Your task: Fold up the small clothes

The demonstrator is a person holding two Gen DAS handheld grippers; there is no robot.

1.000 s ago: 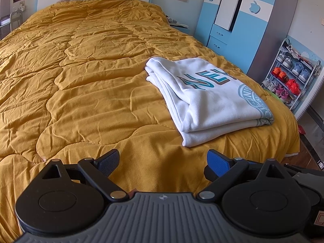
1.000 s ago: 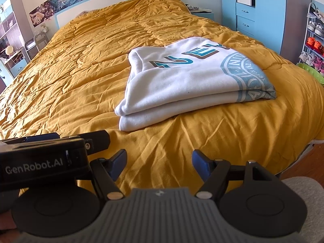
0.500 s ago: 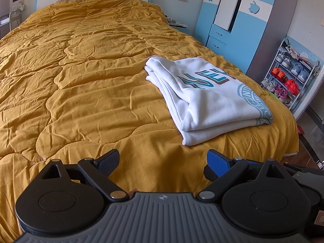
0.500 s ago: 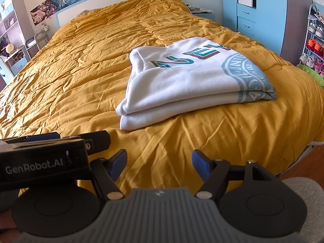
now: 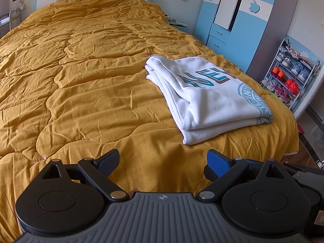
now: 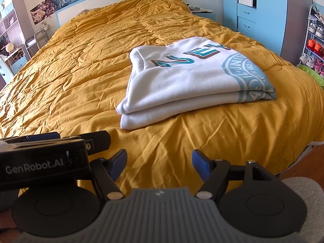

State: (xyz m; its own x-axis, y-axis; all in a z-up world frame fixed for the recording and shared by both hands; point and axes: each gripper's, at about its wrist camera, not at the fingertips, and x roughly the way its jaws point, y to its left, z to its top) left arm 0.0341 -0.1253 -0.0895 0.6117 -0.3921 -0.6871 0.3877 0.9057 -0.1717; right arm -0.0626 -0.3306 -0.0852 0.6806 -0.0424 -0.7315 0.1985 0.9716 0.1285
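White sweatshirt folded in neat stack, on mustard quilt toward foot-end corner nearest shoe rack. Left gripper short of sweatshirt's near edge, tongs apart, nothing held. Right gripper likewise short of it, tongs apart, empty. Fold looks finished. Risk: any further nudge near that corner could drag layers askew or slide stack off quilt edge.

The quilt is mustard cloth, matt, stitched in puffy panels and finely creased. The folded sweatshirt looks like soft, fleecy white fabric with flat teal print. The left gripper and right gripper are matt black plastic with small shiny metal pivot pins and ribbed grey housings. At far right, the wardrobe has a smooth painted finish.
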